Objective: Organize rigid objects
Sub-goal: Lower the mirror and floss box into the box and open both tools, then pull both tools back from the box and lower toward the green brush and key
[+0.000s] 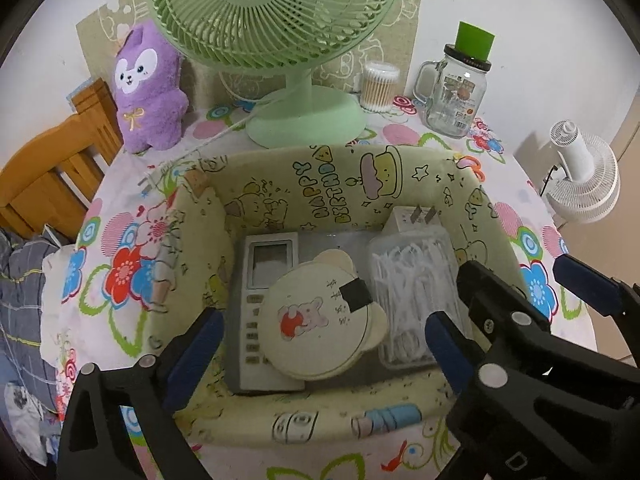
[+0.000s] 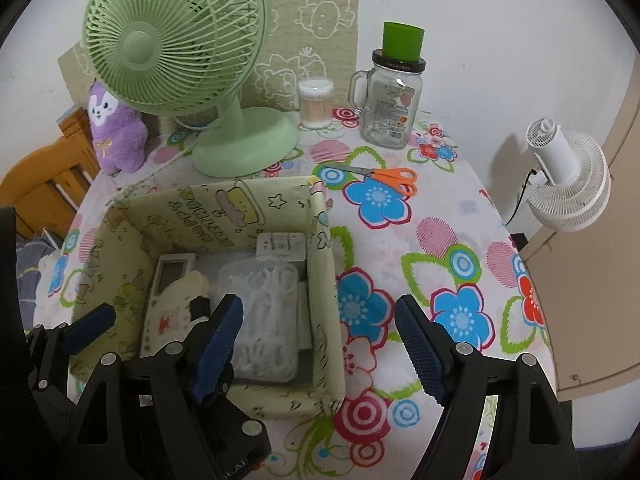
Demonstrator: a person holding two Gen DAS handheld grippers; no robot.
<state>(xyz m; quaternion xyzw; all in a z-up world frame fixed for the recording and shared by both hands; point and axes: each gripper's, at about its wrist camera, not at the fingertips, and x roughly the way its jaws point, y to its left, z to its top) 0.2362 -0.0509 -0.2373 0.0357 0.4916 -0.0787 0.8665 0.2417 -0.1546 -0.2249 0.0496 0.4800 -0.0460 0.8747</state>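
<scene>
Hovered above a yellow fabric bin (image 1: pixel 352 184) on the flower-print counter (image 2: pixel 440 220), left gripper (image 1: pixel 320 344) with fingers spread wide and gripping nothing — the round bear-eared case (image 1: pixel 320 320) lay loose between them, untouched by either pad. Rested that case atop a grey remote (image 1: pixel 264 280) at the bin's 9 o'clock side, with a black tab at its 1 o'clock edge. Sat beside it, toward 3 o'clock, a clear box of floss picks (image 1: pixel 412 292), and behind that at 12 o'clock a white plug adapter (image 1: pixel 412 220), prongs up. Hung just outside the bin's 3 o'clock wall, right gripper (image 2: pixel 320 344), fingers parted and empty, only the counter cloth below. Lay well apart from the bin, toward 1 o'clock in the right wrist view, orange-handled scissors (image 2: pixel 380 176). Stood farther back at 12 o'clock a green desk fan (image 2: pixel 176 52), a purple plush (image 2: pixel 116 132) at its 9 o'clock, a cotton-swab tub (image 2: pixel 316 102) and a glass mug jar (image 2: pixel 390 104) capped with a green cup — all upright.
</scene>
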